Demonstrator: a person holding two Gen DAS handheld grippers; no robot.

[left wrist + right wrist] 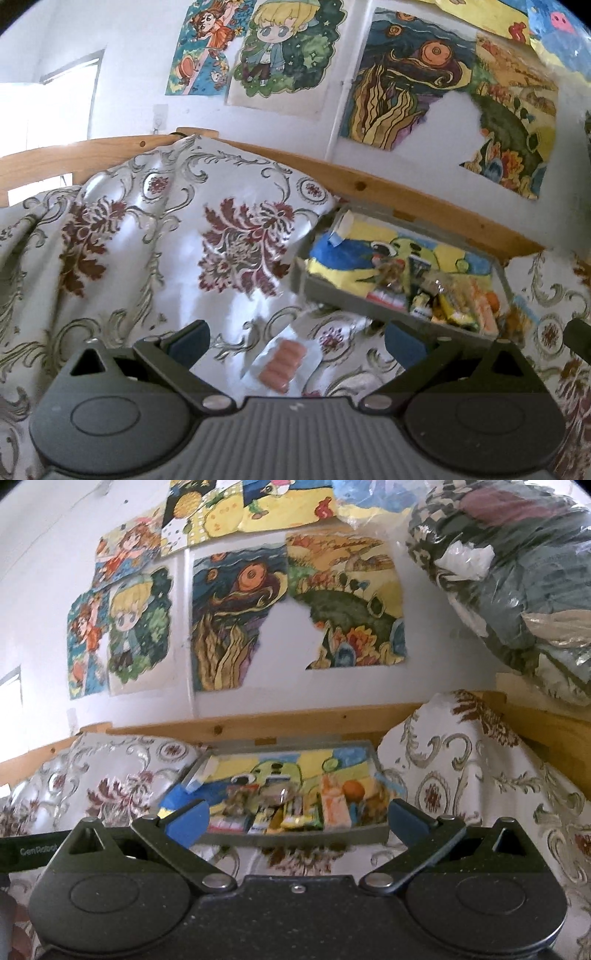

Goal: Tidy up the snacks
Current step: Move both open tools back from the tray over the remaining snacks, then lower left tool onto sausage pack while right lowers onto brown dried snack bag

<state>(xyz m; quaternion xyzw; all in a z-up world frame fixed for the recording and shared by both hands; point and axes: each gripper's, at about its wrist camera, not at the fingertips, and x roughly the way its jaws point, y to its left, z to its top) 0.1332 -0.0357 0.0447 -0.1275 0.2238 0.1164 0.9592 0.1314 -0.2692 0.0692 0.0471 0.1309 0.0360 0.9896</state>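
Observation:
A clear pack of small pink sausages [282, 365] lies on the floral bedspread [147, 240], between the spread fingers of my left gripper [295, 345], which is open and empty. To the right sits a grey tray [332, 295] lined with a yellow and blue drawing and holding several snack packets [454, 301]. In the right wrist view the same grey tray [295, 837] lies straight ahead, with snack packets [295, 808] piled at its near side. My right gripper [295, 819] is open and empty, just short of the tray's front wall.
A wooden bed rail [369, 181] runs behind the tray, under a wall covered with coloured drawings [236, 624]. A floral cushion [461, 768] rises to the right of the tray. A plastic-wrapped bundle of bedding [517, 572] hangs over the upper right.

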